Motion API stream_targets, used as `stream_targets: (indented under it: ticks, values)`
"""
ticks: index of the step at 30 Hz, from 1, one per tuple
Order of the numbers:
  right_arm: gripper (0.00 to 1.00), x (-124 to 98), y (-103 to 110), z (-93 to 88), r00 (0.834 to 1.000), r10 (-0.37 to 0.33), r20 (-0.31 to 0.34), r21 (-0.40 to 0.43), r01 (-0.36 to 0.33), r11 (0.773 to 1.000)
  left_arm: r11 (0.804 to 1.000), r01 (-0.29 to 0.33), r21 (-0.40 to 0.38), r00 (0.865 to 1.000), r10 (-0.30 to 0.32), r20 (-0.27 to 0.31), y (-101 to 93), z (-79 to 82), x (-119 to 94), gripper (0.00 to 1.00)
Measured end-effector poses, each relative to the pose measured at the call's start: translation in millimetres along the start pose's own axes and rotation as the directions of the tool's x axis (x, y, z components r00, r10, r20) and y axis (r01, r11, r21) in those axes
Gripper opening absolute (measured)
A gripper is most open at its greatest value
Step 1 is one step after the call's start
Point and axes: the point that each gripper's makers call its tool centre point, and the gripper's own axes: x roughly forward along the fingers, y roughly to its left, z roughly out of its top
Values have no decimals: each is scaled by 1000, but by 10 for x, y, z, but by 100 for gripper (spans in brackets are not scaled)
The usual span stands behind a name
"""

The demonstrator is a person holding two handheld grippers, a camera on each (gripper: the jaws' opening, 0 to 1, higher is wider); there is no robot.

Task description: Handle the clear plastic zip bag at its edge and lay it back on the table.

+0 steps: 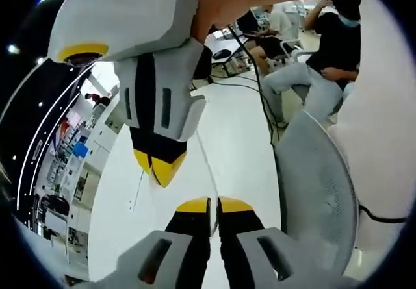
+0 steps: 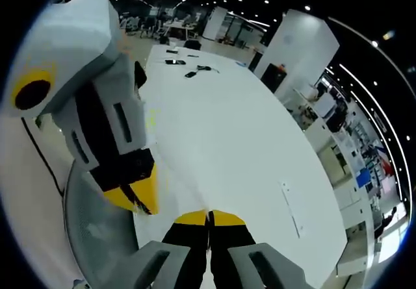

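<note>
Left gripper view, tongs: our left tongs (image 1: 214,204), yellow-tipped grey and black, stand with jaws pressed together over the long white desk (image 1: 234,146); whether the clear bag is pinched we cannot tell.
Left gripper view, other tongs: the right tongs (image 1: 158,167) hang from above, tips closed.
Left gripper view, surroundings: grey mesh chair back (image 1: 318,191) at right; a seated person in a black shirt (image 1: 331,49) beyond.
Right gripper view, tongs: jaws together (image 2: 208,218) above the desk (image 2: 234,139).
Right gripper view, other tongs: left tongs (image 2: 136,195) closed.
Bag: we cannot make it out.

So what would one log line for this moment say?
left tongs: shut | right tongs: shut, tips near left's | both over white table | clear bag: too faint to tell
</note>
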Motion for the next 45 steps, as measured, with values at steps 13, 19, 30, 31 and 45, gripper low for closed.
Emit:
stream_targets:
  ticks: [13,19,30,31,45]
  values:
    - [0,-1,-95,-22,1000,-22,5,16,22,1000,997,77,-2,997,-77,12,-238,-3,24,0]
    - [0,-4,-156,-26,999,-30,10,21,30,999,996,84,-9,996,-84,30,-303,12,37,0]
    - [0,42,-74,-62,999,-38,-16,-26,37,999,996,81,-26,996,-80,27,-322,-31,51,0]
    - [0,41,-74,-61,999,-37,-15,-24,37,999,997,74,-29,997,-73,25,-308,-45,50,0]
    - [0,34,-78,-36,999,-36,-15,-43,35,998,997,-12,-71,998,17,62,-9,-19,-61,2]
